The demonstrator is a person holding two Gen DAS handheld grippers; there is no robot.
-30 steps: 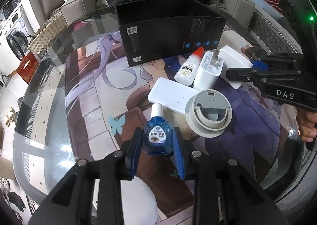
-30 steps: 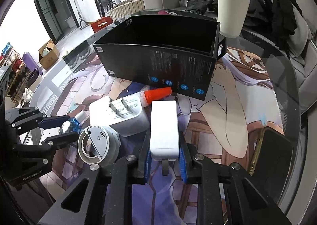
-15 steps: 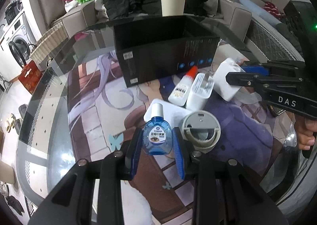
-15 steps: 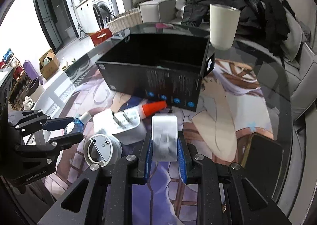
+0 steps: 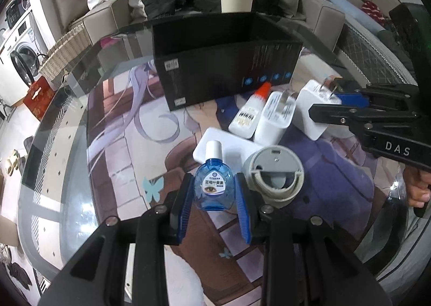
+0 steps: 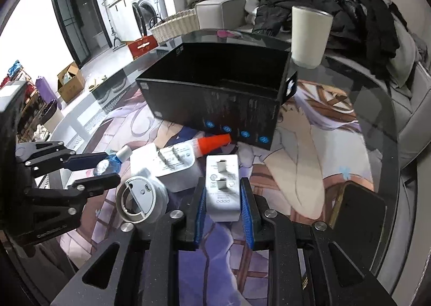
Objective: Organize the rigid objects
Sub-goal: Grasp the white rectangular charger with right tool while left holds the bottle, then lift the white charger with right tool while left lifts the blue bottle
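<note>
My left gripper (image 5: 214, 185) is shut on a small blue eye-drop bottle (image 5: 214, 193) with a white cap, held upright. From the right wrist view, the left gripper (image 6: 111, 167) shows at the left with the bottle (image 6: 114, 163). My right gripper (image 6: 223, 183) is shut on a white charger (image 6: 222, 190), its folded-prong face turned up. The left wrist view shows the right gripper (image 5: 326, 105) and that charger (image 5: 309, 115) at the right. An open black box (image 5: 215, 71) (image 6: 215, 106) stands beyond both.
On the glass table lie a glue bottle with an orange cap (image 5: 249, 115) (image 6: 212, 143), a second white charger (image 5: 274, 117) (image 6: 175, 168), a flat white power bank (image 5: 229, 144) and a round grey device (image 5: 274, 176) (image 6: 141, 199). A cream cup (image 6: 309, 37) stands behind the box. A black phone (image 6: 358, 220) lies right.
The charger in the right gripper has tipped up from lying flat, so its prong face now shows. Both views have drawn back a little from the box. The left gripper keeps the bottle.
</note>
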